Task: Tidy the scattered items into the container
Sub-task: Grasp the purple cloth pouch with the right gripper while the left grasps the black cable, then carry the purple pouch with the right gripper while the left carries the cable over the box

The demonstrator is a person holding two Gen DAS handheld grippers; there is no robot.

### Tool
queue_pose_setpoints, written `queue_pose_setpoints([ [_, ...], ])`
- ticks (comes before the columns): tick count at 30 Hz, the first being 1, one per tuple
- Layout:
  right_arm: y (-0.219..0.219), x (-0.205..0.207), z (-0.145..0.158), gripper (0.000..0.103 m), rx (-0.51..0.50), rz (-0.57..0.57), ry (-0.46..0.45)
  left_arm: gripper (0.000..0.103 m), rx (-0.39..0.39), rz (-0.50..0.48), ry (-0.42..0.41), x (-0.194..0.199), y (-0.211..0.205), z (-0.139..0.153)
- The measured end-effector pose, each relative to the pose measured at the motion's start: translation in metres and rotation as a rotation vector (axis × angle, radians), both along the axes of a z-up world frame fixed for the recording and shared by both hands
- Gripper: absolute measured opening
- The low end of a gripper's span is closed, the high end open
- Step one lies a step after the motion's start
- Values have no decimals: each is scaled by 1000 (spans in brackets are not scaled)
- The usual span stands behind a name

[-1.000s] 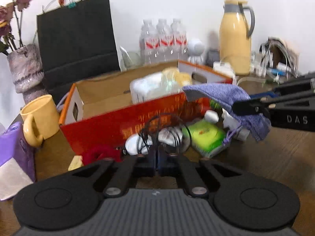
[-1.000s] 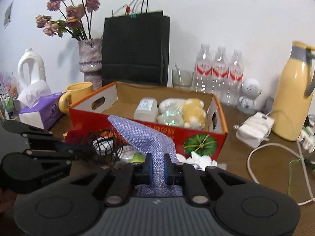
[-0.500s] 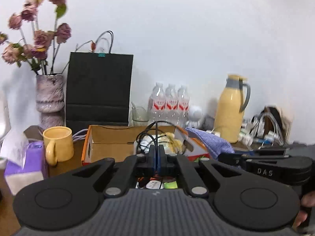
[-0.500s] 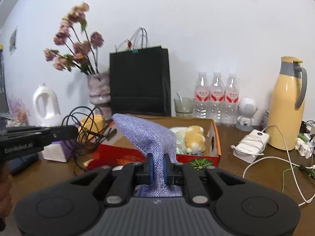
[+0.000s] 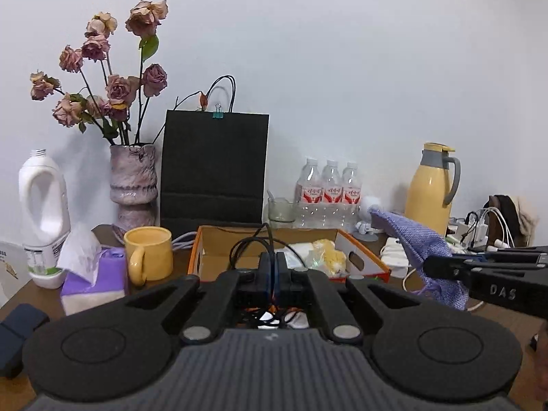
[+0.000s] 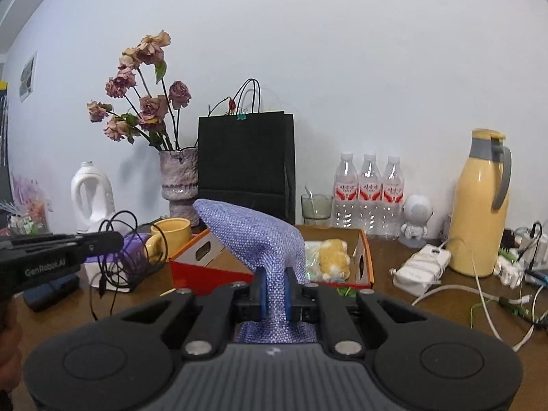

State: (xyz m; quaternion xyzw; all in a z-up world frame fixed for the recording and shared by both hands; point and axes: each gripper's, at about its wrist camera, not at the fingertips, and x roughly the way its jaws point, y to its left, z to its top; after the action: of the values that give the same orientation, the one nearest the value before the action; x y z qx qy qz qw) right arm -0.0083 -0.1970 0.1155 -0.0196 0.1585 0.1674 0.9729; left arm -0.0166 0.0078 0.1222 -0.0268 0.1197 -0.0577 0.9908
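An orange cardboard box (image 5: 363, 255) (image 6: 205, 267) stands mid-table, holding a white pack and a yellow plush (image 5: 327, 257) (image 6: 330, 257). My left gripper (image 5: 273, 274) is shut on a coiled black cable (image 5: 253, 246), held up in front of the box; the cable also shows hanging at the left of the right wrist view (image 6: 116, 260). My right gripper (image 6: 276, 293) is shut on a purple knitted cloth (image 6: 260, 236), held above the box's near side; the cloth shows in the left wrist view (image 5: 414, 246) too.
At the back stand a black paper bag (image 5: 214, 167), a vase of dried roses (image 5: 133, 185), three water bottles (image 5: 328, 191), a yellow thermos (image 5: 431, 185) and a white jug (image 5: 42, 219). A yellow mug (image 5: 149, 257) and purple tissue pack (image 5: 94, 279) sit left; chargers and cables (image 6: 424, 267) right.
Both grippers have lifted up and back from the table with the cable and cloth held. The box now sits lower and farther off in both views.
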Motion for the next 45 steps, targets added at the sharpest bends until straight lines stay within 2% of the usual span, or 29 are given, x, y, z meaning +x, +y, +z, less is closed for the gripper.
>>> queue_pose_setpoints([
  [6, 11, 45, 5, 9, -37, 20, 5, 2, 2, -5, 1, 45, -1, 5],
  [8, 15, 62, 8, 9, -38, 25, 4, 2, 24, 2, -7, 61, -3, 8],
  [12, 23, 99, 13, 9, -50, 32, 10, 2, -4, 9, -3, 94, 0, 14],
  [17, 30, 148, 19, 9, -55, 46, 44, 2, 89, 45, -17, 133, -6, 21],
  [25, 47, 241, 29, 9, -36, 82, 161, 2, 77, 74, 89, 220, -3, 27],
  [27, 52, 271, 24, 9, -30, 105, 220, 2, 72, 47, 145, 246, -1, 23],
  [30, 60, 318, 7, 9, -39, 93, 345, 2, 82, 69, 228, 285, 1, 10],
  [34, 69, 357, -14, 9, -51, 87, 431, 2, 81, 106, 316, 321, 10, -9],
  [36, 75, 374, -27, 9, -43, 87, 481, 2, 52, 116, 367, 336, 16, -21],
  [40, 85, 394, -50, 8, -4, 103, 586, 2, 49, 130, 453, 350, 20, -44],
  [42, 91, 400, -63, 8, 13, 126, 659, 3, 61, 121, 474, 352, 20, -52],
  [45, 95, 404, -74, 8, 29, 145, 717, 3, 75, 105, 502, 352, 20, -60],
])
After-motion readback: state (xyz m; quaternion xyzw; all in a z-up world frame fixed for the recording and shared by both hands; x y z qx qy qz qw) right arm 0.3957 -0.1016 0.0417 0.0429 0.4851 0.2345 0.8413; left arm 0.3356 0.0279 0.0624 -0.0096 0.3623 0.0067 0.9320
